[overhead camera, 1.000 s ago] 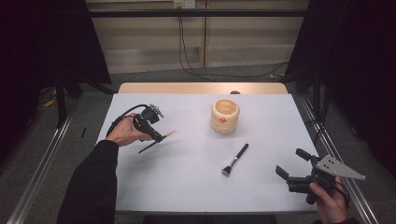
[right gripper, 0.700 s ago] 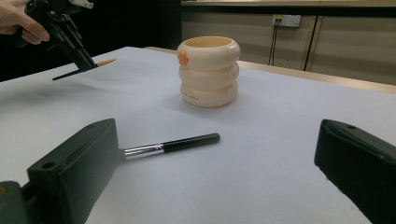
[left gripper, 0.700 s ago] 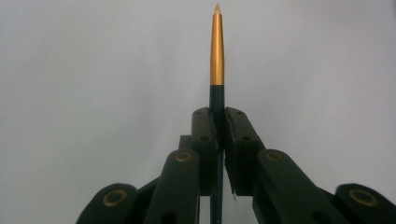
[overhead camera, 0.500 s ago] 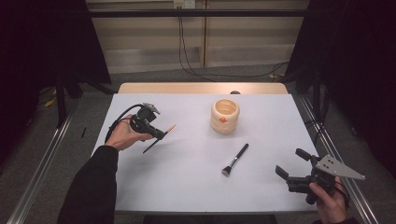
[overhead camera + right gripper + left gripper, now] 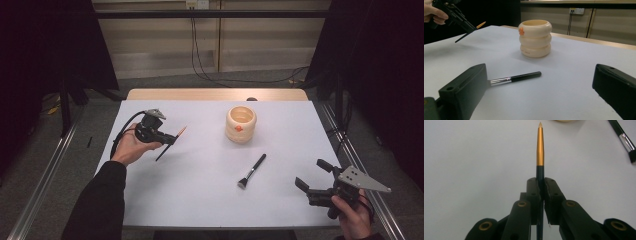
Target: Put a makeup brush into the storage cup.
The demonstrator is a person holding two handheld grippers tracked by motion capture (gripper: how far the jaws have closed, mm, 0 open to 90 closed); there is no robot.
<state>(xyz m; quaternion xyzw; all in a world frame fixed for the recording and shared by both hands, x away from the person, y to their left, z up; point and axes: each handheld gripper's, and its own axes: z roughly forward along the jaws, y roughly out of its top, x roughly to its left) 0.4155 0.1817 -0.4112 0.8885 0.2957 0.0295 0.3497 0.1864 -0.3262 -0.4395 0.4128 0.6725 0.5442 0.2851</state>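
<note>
Left gripper (image 5: 167,138) clamped on a slim dark-handled brush with an orange-gold ferrule (image 5: 540,147), lifted above the white table (image 5: 200,195) at its left side. Right gripper (image 5: 312,179) spread wide, holding nothing, near the right front corner. From the right gripper view: orange mark on the cream ringed ceramic pot (image 5: 535,38), black makeup brush with a silver ferrule (image 5: 515,78) lying just beyond the jaws.

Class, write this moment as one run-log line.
left tool: shut on slim brush, lifted | right tool: open, idle | makeup brush: on table | holder: upright
</note>
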